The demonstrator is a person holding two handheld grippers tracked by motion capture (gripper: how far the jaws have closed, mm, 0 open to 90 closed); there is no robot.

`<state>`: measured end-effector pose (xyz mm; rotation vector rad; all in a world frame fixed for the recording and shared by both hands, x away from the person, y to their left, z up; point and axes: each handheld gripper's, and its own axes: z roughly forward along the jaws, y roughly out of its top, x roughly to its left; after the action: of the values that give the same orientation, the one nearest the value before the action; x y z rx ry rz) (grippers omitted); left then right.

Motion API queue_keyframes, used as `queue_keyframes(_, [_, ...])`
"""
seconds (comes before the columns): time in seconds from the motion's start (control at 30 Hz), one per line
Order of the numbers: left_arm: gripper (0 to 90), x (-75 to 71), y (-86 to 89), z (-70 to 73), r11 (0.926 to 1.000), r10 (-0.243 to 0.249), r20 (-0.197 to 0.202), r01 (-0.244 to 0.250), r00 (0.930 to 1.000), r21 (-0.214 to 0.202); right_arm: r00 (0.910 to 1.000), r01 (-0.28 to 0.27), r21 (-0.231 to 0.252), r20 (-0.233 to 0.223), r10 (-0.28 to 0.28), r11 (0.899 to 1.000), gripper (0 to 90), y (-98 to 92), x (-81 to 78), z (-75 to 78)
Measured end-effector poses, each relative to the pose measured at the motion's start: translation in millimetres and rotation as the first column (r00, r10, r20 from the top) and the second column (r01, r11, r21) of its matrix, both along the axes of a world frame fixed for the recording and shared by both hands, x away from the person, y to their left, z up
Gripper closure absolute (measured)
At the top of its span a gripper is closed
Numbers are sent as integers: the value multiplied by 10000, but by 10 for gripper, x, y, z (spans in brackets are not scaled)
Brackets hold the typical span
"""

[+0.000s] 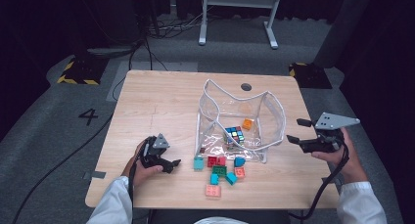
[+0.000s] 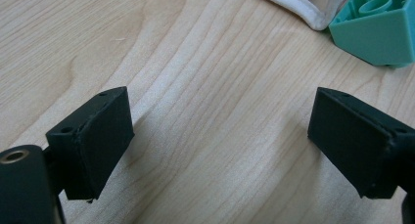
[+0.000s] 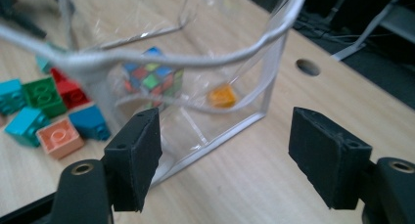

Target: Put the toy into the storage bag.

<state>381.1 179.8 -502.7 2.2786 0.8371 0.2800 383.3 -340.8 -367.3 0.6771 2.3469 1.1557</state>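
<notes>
A clear plastic pouch with white piping along its edges (image 1: 241,121) stands open on the pale wooden surface (image 1: 161,101), its mouth held up and wide by the stiff rim, which suits dropping things in from above. Inside the pouch, on its floor, lie a multicoloured puzzle cube (image 1: 234,134) and, just beside it toward the far wall, a small orange building brick (image 1: 247,123); they appear to be already packed. Just outside the pouch, along its near side, a loose cluster of plastic building bricks (image 1: 219,171) in teal, red, green, blue and salmon waits in a heap within easy reach of both hands, so the packing looks only begun.

The right tongs (image 1: 298,131) hover just to the right of the pouch, level with its side wall, jaws spread wide with nothing between them; in the right gripper view the pouch's right corner and white rim sit directly ahead, so this hand seems placed either to steady the pouch or to have let something go into it. The left tongs (image 1: 173,163) rest low on the surface to the left of the pouch's near corner, also gaping and empty. In the left gripper view a teal brick (image 2: 377,26) lies just ahead, touching the pouch's white edge, probably the next one to pick up.
</notes>
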Motion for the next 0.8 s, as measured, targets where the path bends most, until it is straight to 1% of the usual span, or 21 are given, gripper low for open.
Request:
queue_keyframes(0.03, [97,0,2,2,10000,19,42,-19,10000,41,10000,-74,-128,-49,74,9999,284,4,-13,-50])
queue_keyframes(0.17, [96,-1,1,1,10000,37,64,-38,10000,36,9993,-205,-287,-312,196,9994,284,41,-58,-249])
queue_keyframes(0.2, [97,-1,1,2,10000,22,45,-22,10000,41,9992,-221,-414,-338,208,9989,284,48,-72,-316])
queue_keyframes(0.27, [97,-1,1,2,10000,18,44,-18,10000,40,9983,-276,-540,-530,248,9982,284,62,-106,-432])
queue_keyframes(0.33, [97,0,2,2,10000,14,36,-14,10000,42,9969,-467,-685,-657,422,9966,289,65,-131,-548])
queue_keyframes(0.4, [97,-1,0,1,10000,34,61,-34,10000,32,9940,-543,-783,-995,464,9954,290,101,-162,-649])
queue_keyframes(0.43, [97,-1,0,1,10000,31,63,-31,10000,32,9931,-666,-942,-1022,569,9933,290,111,-172,-690])
queue_keyframes(0.5, [97,-2,0,1,10000,34,63,-34,10000,32,9897,-843,-747,-1225,747,9936,296,142,-197,-768])
queue_keyframes(0.57, [96,-1,0,1,10000,24,60,-24,10000,31,9848,-1122,-643,-1404,1023,9916,301,173,-218,-836])
queue_keyframes(0.6, [97,0,2,2,10000,2,74,-2,10000,51,9814,-1205,-589,-1572,1100,9910,302,191,-224,-869])
queue_keyframes(0.67, [97,0,2,2,10000,-13,81,13,10000,57,9785,-1293,-713,-1706,1156,9890,308,236,-250,-933])
queue_keyframes(0.73, [97,-1,2,2,10000,10,82,-11,10000,57,9745,-1465,-583,-1798,1340,9875,314,263,-267,-975])
queue_keyframes(0.8, [97,-1,2,2,10000,12,83,-13,10000,55,9704,-1589,-559,-1927,1455,9857,317,292,-298,-1016])
